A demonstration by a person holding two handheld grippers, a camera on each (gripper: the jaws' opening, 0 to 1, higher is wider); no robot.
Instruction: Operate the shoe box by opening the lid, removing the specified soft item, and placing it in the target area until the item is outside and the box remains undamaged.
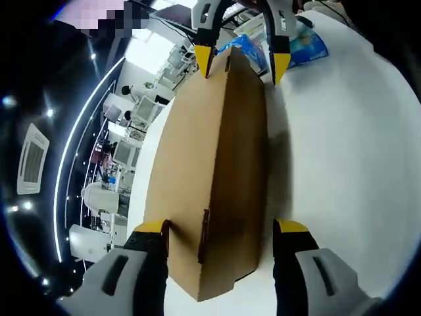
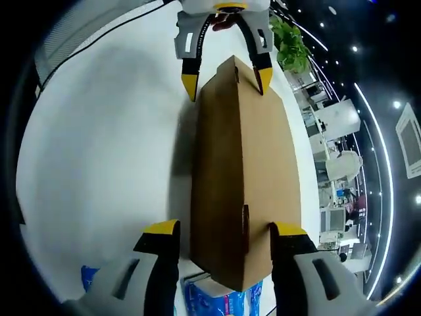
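A brown cardboard shoe box lies lengthwise on the white table, its lid closed and one long edge turned toward me. My left gripper is open, with its yellow-tipped jaws either side of the box's near end; a shadowed gap shows at the right jaw. At the far end my right gripper straddles the box the same way. In the right gripper view the box runs from my open right gripper to the left gripper. Table shows between the left jaw and the box. The soft item is hidden.
Blue printed packs lie on the table behind the box's far end, and they show below the box in the right gripper view. A green plant stands beyond the table. An office room with desks lies past the table's edge.
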